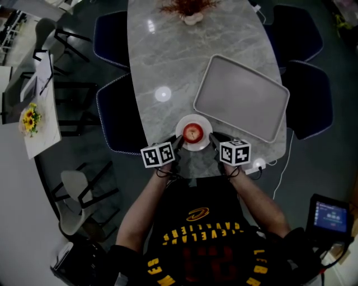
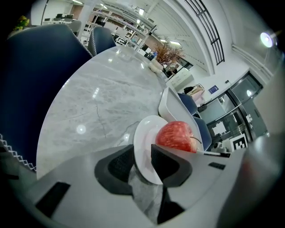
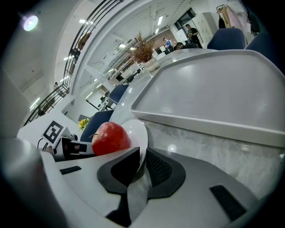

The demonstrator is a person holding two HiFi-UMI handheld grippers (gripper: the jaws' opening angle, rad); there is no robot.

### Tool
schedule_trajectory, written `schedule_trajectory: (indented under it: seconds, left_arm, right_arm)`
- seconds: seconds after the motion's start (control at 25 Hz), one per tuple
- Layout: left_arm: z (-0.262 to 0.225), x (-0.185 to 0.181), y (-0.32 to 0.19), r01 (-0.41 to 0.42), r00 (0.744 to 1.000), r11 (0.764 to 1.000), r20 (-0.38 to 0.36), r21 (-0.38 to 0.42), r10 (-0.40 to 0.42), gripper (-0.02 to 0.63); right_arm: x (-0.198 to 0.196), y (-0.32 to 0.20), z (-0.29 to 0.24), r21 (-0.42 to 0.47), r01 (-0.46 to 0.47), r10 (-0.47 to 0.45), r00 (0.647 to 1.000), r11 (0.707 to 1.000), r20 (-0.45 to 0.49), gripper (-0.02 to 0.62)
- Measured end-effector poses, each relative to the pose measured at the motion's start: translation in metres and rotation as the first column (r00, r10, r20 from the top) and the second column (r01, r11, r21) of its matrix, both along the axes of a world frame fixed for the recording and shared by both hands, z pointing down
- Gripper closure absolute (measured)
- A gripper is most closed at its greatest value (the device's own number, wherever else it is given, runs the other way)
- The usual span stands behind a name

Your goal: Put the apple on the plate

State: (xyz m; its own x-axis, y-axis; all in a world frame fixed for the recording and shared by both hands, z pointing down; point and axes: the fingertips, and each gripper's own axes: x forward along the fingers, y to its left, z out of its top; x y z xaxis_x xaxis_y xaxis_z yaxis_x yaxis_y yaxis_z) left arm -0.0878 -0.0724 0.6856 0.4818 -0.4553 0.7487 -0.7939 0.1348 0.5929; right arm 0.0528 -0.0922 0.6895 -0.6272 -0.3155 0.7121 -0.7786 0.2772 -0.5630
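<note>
A red apple (image 1: 192,133) lies on a small white plate (image 1: 202,126) near the front edge of the marble table (image 1: 168,61). My left gripper (image 1: 178,142) is at the plate's left rim and my right gripper (image 1: 213,140) at its right rim. In the left gripper view the plate (image 2: 143,140) has its rim pinched between the dark pads (image 2: 119,164), with the apple (image 2: 177,136) just beyond. In the right gripper view the plate (image 3: 139,133) is likewise clamped between the pads (image 3: 159,168), and the apple (image 3: 110,138) sits to the left.
A large grey tray (image 1: 241,96) lies just behind and right of the plate. A dried plant arrangement (image 1: 189,8) stands at the table's far end. Dark blue chairs (image 1: 114,114) line both sides. A white device with a cable (image 1: 258,165) sits at the front right edge.
</note>
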Motion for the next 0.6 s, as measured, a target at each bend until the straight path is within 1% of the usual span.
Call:
schedule_trajectory:
  seconds: [0.16,0.28,0.32,0.36,0.4,0.6]
  left_arm:
    - [0.001,-0.001,-0.002,0.035,0.999,0.999,-0.031,-0.017,-0.036,0.482]
    - [0.002,-0.004,0.003,0.028,0.999,0.999,-0.016,-0.027,-0.029,0.483]
    - [0.001,-0.008,0.006,0.03,0.999,0.999,-0.01,-0.028,-0.03,0.493]
    - [-0.001,-0.013,0.01,0.035,0.999,0.999,-0.01,-0.026,-0.036,0.534]
    - [-0.004,-0.016,0.013,0.042,0.999,0.999,-0.018,-0.023,-0.043,0.547]
    - [-0.014,-0.011,0.014,0.056,0.996,0.998,-0.074,-0.004,-0.056,0.557]
  right_arm:
    - [-0.003,-0.001,-0.003,-0.013,-0.013,0.013,1.0,1.0,0.024,0.545]
    - [-0.004,0.003,-0.007,-0.02,-0.033,0.034,0.998,0.999,0.051,0.546]
    - [-0.006,0.007,-0.01,-0.024,-0.043,0.044,0.997,0.999,0.059,0.548]
    - [-0.008,0.011,-0.013,-0.029,-0.056,0.058,0.996,0.998,0.069,0.549]
    - [-0.01,0.014,-0.015,-0.037,-0.07,0.073,0.994,0.997,0.079,0.552]
    - [-0.002,0.016,-0.022,-0.062,-0.121,0.128,0.984,0.991,0.122,0.558]
